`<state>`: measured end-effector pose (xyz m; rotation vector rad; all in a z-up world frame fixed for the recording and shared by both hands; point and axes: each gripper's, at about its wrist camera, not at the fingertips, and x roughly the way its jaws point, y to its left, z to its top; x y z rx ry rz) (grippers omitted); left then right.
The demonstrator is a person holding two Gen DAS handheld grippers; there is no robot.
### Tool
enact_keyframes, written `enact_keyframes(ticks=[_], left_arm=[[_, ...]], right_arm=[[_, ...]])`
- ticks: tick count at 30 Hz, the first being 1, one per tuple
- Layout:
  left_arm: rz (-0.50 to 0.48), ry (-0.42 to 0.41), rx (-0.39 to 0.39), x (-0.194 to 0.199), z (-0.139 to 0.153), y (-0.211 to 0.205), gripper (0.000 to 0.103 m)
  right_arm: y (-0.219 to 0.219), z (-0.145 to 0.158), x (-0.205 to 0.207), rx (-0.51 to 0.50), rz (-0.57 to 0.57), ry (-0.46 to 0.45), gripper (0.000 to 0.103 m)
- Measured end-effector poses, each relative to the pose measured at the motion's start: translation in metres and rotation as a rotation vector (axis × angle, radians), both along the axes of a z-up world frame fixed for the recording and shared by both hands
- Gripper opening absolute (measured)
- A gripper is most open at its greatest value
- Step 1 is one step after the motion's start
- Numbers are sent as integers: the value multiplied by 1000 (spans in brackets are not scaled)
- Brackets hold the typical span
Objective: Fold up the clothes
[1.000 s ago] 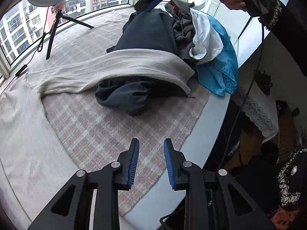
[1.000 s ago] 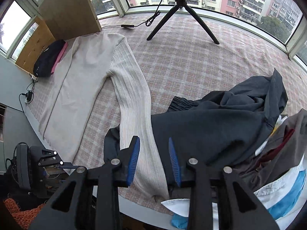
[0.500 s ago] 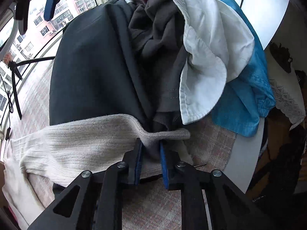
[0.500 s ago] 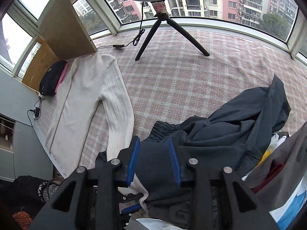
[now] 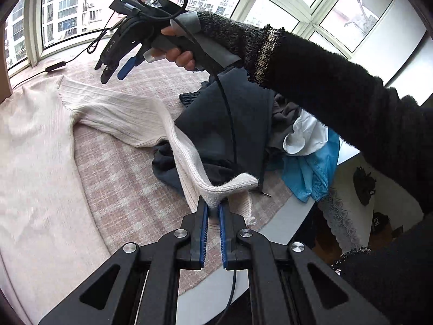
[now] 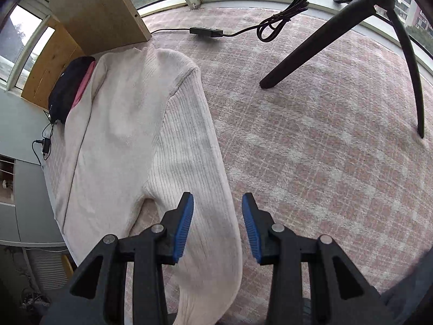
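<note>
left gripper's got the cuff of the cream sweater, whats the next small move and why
Probably carry the cuff across toward the sweater's body. The left gripper is shut on it, and the sleeve stretches out onto the dark clothes pile. The right gripper, its jaws just opened with nothing pinched, hangs above the sleeve and could pin it as the fold line.

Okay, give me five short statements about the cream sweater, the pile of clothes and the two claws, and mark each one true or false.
1. The left claw is shut on the cuff of the cream ribbed knit sweater. True.
2. The right claw is clamped on a sleeve. False: its blue pads stand apart above the sleeve, pressing on nothing.
3. The sweater's body lies flat on the pink checked cloth. True.
4. The blue garment lies on top of the sweater's body. False: it is in the heap beside the dark grey garment.
5. A black tripod leg stands on the cloth. True.
</note>
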<state>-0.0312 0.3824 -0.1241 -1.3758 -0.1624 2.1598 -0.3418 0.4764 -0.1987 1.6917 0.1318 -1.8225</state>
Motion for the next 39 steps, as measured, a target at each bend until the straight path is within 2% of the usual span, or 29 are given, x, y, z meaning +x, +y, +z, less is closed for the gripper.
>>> enact_keyframes(ticks=[4,5,6,8,10,14,15,17,18,19,20,21,22,24,26,28,29,32,35,39], left_arm=[[71,-4,11,12,-7,-24,7],[81,-1,18,14,-8,-27,7],[92,3,26,15,-9,-31,7],[119,10,51,19,-8,-43,7],[156,18,74,24,-7,-57,7],[271,16,112,38,-6,-91,7],[306,9,117,45,-9,-102,7],[363,-16,117,60,-23,-122,7],[386,-42,113,67,-33,-130,10],[404,-88,102,72,-45,-138,12],[415,-133,73,76,-54,-144,12],[426,-174,40,81,-62,-149,12],[424,-189,3,86,-66,-154,12],[421,-165,-16,96,-61,-161,12],[412,-140,11,101,-55,-164,16],[391,-127,22,100,-52,-160,19],[378,-126,22,97,-53,-157,23],[346,-145,-3,83,-59,-147,23],[339,-167,1,79,-63,-146,23],[335,-203,-14,77,-70,-145,23]], right_arm=[[-23,-15,-7,15,24,-34,34],[-27,-16,-7,20,31,-35,26],[-30,-17,-7,36,34,-39,4],[-33,-11,-8,54,7,-34,4],[-39,6,-8,28,-19,-19,3],[-73,48,-6,-53,-32,12,3],[-89,55,-6,-75,-9,6,3],[-134,56,4,-56,75,14,4],[-157,55,10,-40,120,21,10],[-170,55,16,0,135,44,26],[-179,55,21,51,137,75,33],[-182,57,27,56,141,103,34],[-178,60,33,52,143,129,34],[-166,65,45,68,142,182,34],[-152,62,64,102,166,215,34],[-135,54,78,109,163,209,34],[-127,50,84,116,166,230,34],[-111,35,99,154,207,308,34],[-108,19,102,156,231,266,34],[-128,2,95,198,246,292,35]])
